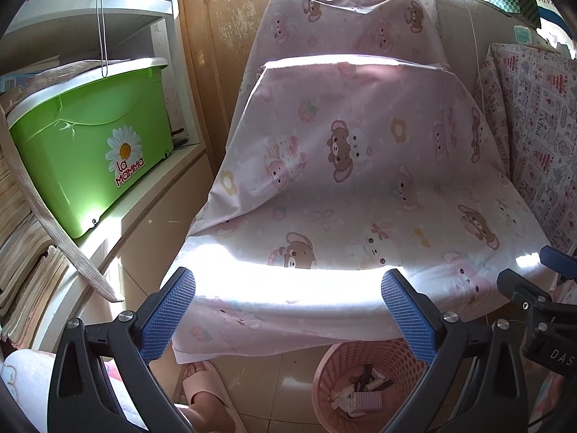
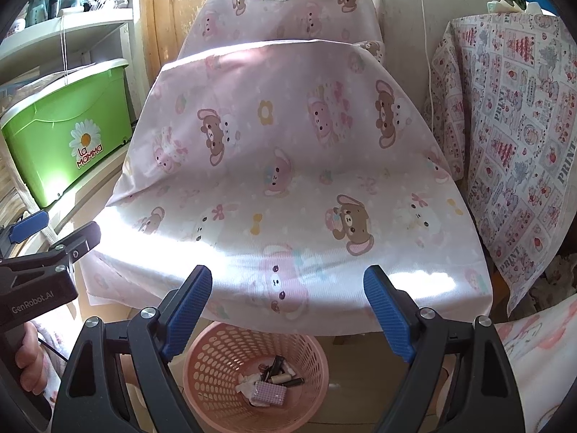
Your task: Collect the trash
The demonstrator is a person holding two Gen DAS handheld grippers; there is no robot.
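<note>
**Ana:** Under the near edge of a table [image 2: 360,216] draped in a pink cartoon-bear cloth [image 2: 288,137] stands a pink plastic basket [image 2: 216,353] with a holed wall. What do you want to know first?

**Ben:** Where is the trash?

**Ana:** At the bottom of the basket: a small heap of trash [image 2: 268,382], crumpled white scraps, a few dark stick-like pieces and a little checked packet. The cloth on the table shows nothing lying on it, though strong sunlight washes out the near edge.

**Ben:** And the grippers?

**Ana:** Both point down and forward over the table edge. The right gripper [image 2: 288,310] has its blue fingers spread wide with nothing between them, and the basket sits just below. The left gripper [image 1: 288,314] is also spread and empty; its view shows the basket lower right and a foot in a pale slipper [image 1: 205,386] on the tiled floor. A green storage box [image 1: 90,151] sits on a shelf to the left.

**Ben:** So what is the step now?

**Ana:** My guess is a check for leftovers, since collecting looks nearly or fully done. To do it well, sweep both views slowly along the glare strip and the floor beside the basket, keeping fingers apart, ready to pinch
</note>
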